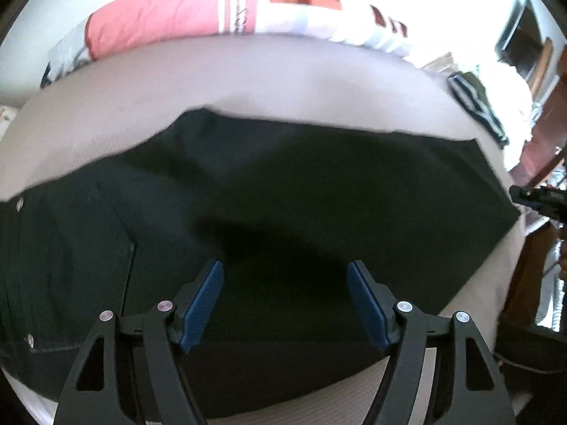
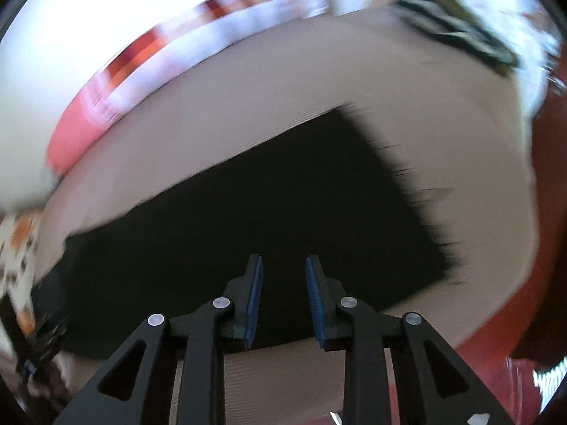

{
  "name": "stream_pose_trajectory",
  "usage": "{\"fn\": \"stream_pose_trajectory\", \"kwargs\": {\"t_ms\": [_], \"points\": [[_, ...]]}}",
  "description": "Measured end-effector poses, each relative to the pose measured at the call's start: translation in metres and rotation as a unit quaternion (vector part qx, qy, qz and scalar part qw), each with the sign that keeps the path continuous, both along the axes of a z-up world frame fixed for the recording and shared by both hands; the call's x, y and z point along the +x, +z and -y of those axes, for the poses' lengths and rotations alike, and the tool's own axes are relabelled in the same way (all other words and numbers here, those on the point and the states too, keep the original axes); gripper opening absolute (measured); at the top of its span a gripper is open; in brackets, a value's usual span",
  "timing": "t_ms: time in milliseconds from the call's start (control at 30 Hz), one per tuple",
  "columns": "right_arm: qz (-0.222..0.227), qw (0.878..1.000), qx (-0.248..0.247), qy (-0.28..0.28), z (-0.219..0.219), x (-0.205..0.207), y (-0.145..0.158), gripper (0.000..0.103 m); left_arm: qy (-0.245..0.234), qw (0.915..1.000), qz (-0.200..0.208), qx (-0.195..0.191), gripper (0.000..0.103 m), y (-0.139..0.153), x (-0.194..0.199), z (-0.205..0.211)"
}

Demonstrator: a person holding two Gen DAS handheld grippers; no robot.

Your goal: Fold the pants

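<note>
Dark pants (image 1: 301,191) lie flat on a beige bed cover (image 1: 248,78), filling the centre of both views — waistband rivets at the left edge of the left wrist view. Left gripper (image 1: 285,304), lower centre, jaws spread wide above the cloth, holding nothing. Right gripper (image 2: 284,301), lower centre, jaws narrowly parted and empty over the pants (image 2: 248,219). A pink pillow (image 1: 152,14) sits upper left; striped dark clothing (image 1: 478,102) sits upper right.

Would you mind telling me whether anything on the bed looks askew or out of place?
Nothing stands out: the black pants lie flat on the beige sheet, edges fairly straight. A striped garment sits apart at the far corner.
</note>
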State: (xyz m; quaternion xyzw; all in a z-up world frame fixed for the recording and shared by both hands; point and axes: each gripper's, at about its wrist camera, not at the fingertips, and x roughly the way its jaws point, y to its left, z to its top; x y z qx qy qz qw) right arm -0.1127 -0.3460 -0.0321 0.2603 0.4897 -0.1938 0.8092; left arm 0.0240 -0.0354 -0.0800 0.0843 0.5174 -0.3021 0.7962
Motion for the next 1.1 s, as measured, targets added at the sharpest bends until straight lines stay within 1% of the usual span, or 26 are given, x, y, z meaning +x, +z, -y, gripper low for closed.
{"fn": "stream_pose_trajectory", "kwargs": {"t_ms": [67,100,167,233,333,400,467,600,667,700,800,833,900,933,1000,1100], "points": [[-0.013,0.999,0.007,0.037,-0.021,0.016,-0.01,0.024,-0.002,0.9999,0.002,0.013,0.072,-0.009,-0.006,-0.003],[-0.023,0.998,0.008,0.057,-0.032,0.023,-0.015,0.024,-0.007,0.9997,0.015,0.016,0.072,-0.009,-0.011,-0.004],[-0.037,0.996,0.013,0.08,-0.046,0.031,-0.024,0.024,-0.018,0.9988,0.03,0.033,0.072,-0.011,-0.019,-0.005],[-0.057,0.993,0.019,0.104,-0.058,0.037,-0.034,0.024,-0.025,0.9981,0.039,0.04,0.072,-0.012,-0.025,-0.006],[-0.069,0.99,-0.006,0.119,-0.066,0.042,-0.034,0.025,-0.024,0.9984,0.035,0.036,0.072,-0.008,-0.024,-0.011],[-0.065,0.991,0.001,0.12,-0.066,0.048,-0.031,0.025,-0.006,0.9991,0.038,0.019,0.072,-0.003,-0.017,-0.019],[-0.054,0.99,0.005,0.131,-0.067,0.058,-0.026,0.025,0.022,0.998,0.059,0.002,0.072,0.006,-0.006,-0.031],[-0.023,0.982,0.008,0.188,-0.086,0.095,-0.015,0.025,0.075,0.9944,0.074,-0.008,0.072,0.015,0.018,-0.054],[-0.007,0.973,0.02,0.228,-0.103,0.123,-0.011,0.025,0.107,0.991,0.08,-0.008,0.072,0.017,0.033,-0.069],[0.0,0.969,0.028,0.247,-0.112,0.137,-0.009,0.025,0.114,0.9901,0.081,-0.008,0.072,0.018,0.038,-0.072],[0.013,0.946,0.047,0.322,-0.148,0.187,-0.008,0.025,0.152,0.9846,0.085,-0.002,0.072,0.017,0.053,-0.09],[0.015,0.939,0.052,0.341,-0.157,0.2,-0.009,0.026,0.16,0.9833,0.086,0.0,0.072,0.015,0.055,-0.092],[0.015,0.926,0.063,0.372,-0.175,0.226,-0.012,0.033,0.186,0.9794,0.078,0.006,0.072,0.008,0.063,-0.107],[0.016,0.92,0.066,0.387,-0.183,0.236,-0.012,0.036,0.193,0.9783,0.074,0.007,0.072,0.005,0.065,-0.112],[0.012,0.906,0.072,0.416,-0.196,0.255,-0.014,0.036,0.2,0.9777,0.065,0.0,0.072,0.001,0.069,-0.12],[-0.005,0.886,0.079,0.458,-0.219,0.28,-0.022,0.036,0.195,0.9785,0.067,-0.006,0.072,-0.002,0.067,-0.123]]}}
